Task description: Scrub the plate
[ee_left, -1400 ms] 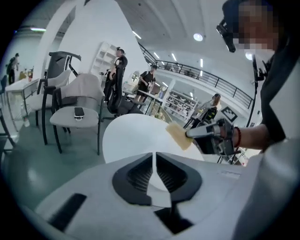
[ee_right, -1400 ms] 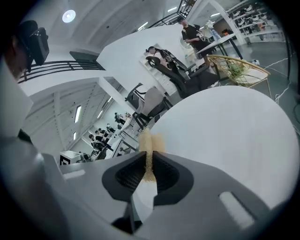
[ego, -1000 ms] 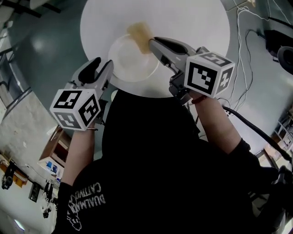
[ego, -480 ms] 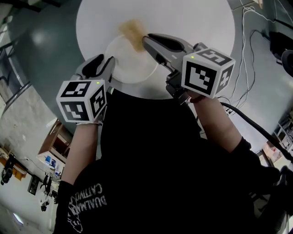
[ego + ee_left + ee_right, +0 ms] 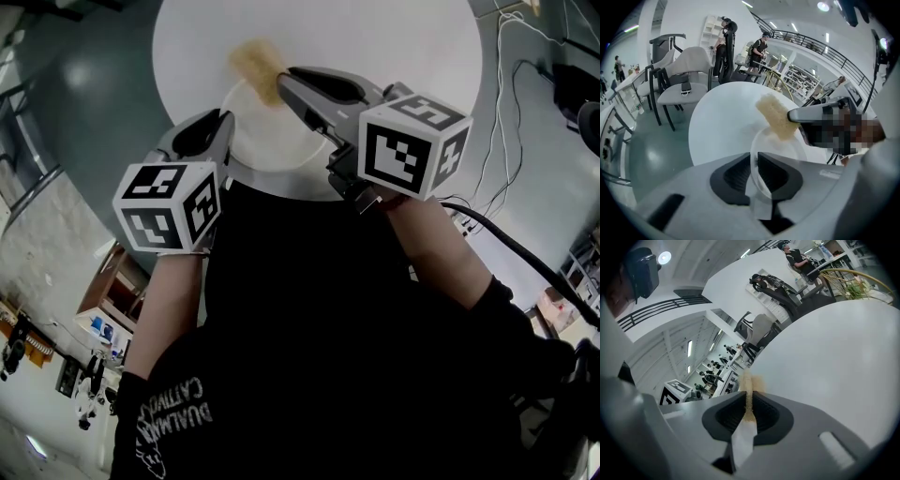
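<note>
Since the earlier frames, the left gripper point(image 5: 753, 171) has come down onto the near rim of the white plate point(image 5: 281, 136) and its jaws have just been closing; they now pinch that thin rim between the pads. With jaws clamped on a tan sponge point(image 5: 255, 64), the right gripper point(image 5: 749, 411) has shifted leftward, sponge now at the plate's far edge. Plate rests near the front edge of the round white table point(image 5: 394, 47)
</note>
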Demonstrator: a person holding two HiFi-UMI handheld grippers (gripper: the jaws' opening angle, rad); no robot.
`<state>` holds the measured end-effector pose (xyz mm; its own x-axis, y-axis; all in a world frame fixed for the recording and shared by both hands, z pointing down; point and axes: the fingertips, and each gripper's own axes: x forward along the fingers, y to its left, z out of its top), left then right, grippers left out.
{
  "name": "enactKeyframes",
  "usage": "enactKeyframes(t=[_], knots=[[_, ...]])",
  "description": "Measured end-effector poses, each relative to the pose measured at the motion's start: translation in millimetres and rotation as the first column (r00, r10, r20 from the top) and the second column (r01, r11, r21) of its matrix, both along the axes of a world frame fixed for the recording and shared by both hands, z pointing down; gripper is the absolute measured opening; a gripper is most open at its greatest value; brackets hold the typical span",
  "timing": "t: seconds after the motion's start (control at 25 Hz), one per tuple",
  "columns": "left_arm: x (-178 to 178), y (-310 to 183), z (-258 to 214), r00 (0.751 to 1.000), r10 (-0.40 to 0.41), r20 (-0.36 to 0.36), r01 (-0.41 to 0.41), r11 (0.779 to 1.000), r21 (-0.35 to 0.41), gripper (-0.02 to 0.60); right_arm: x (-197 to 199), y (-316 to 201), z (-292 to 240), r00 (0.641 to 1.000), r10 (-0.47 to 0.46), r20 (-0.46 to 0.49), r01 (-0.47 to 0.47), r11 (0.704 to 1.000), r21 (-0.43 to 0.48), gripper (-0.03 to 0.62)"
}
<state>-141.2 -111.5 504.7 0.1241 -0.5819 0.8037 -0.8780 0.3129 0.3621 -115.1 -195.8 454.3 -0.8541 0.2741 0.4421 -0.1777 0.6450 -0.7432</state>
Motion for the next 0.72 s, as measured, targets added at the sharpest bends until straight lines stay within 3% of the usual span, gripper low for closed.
enactKeyframes(t=[0.24, 0.72], knots=[[1, 1, -4, 1.0, -0.025, -0.002, 0.025, 0.999, 0.034, 0.04, -15, 39, 1, 0.996, -0.086, -0.005, 0.086, 0.996, -0.007, 0.043], [0, 17, -7, 0.996, -0.084, -0.009, 0.084, 0.996, 0.037, 0.032, -11, 43, 15, 0.995, -0.089, -0.049, 0.09, 0.995, 0.029, 0.043]])
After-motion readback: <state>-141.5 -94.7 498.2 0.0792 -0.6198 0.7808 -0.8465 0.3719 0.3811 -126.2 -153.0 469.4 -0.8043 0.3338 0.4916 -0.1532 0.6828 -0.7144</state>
